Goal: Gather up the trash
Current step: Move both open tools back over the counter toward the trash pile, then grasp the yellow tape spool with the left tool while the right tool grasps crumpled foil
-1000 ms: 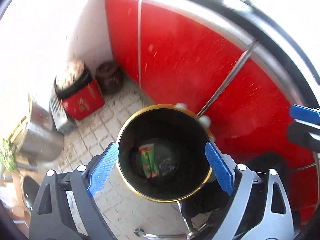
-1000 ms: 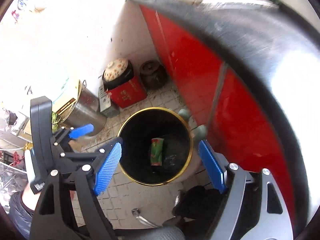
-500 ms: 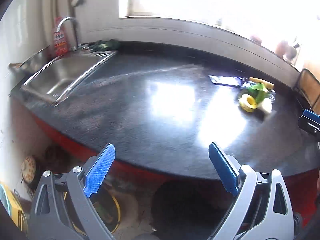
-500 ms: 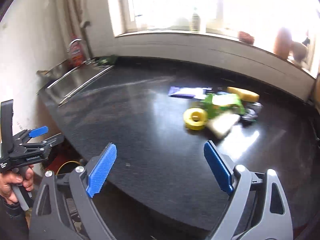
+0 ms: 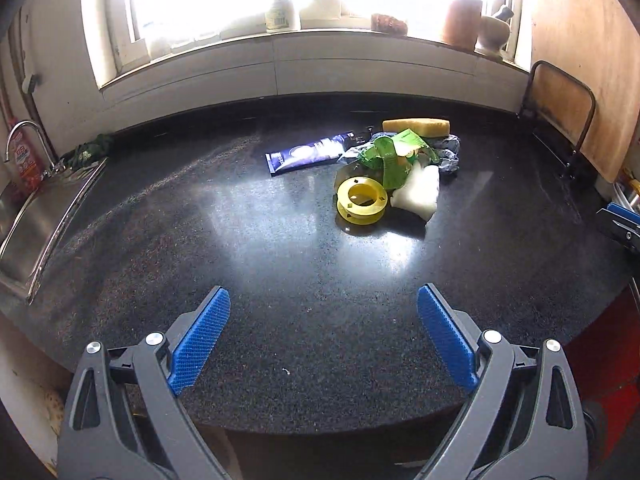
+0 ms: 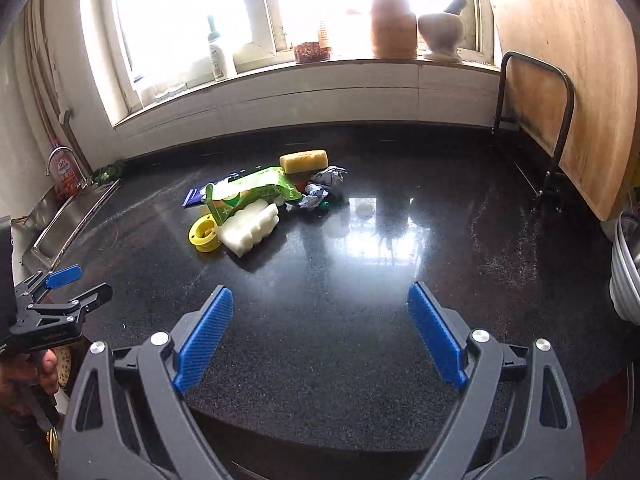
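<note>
Both tongs spread wide and empty above the near edge of a black speckled countertop (image 5: 280,264). Left gripper (image 5: 323,340) at 6 o'clock in its own view, blue pads (image 5: 200,340) well apart, nothing between them; right gripper (image 6: 320,336) likewise at 6 o'clock in its view, pads (image 6: 436,336) apart, gripping nothing. Trash heaped far out on the counter, at about 1 o'clock from the left gripper and 11 o'clock from the right: yellow spool (image 5: 362,201) nearest, touching a white foam block (image 5: 418,192) at its 3 o'clock; crumpled green wrapper (image 5: 390,152) lying over both; dark blue packet (image 5: 308,154) flat at 10 o'clock of the spool; yellow sponge (image 5: 416,126) at the back, at 12 o'clock of the heap; crumpled bluish paper (image 6: 328,178) just beside the sponge. Steel sink (image 5: 36,220) with tap at 9 o'clock. Bright window sill at 12 o'clock carrying a white bottle (image 6: 218,56), a clay jar (image 6: 392,26) and a mortar with pestle (image 6: 442,30). Wooden board (image 6: 560,80) leaning at 2 o'clock. In the right view, left gripper's side seen at 8 o'clock, a hand (image 6: 24,376) around its handle.
</note>
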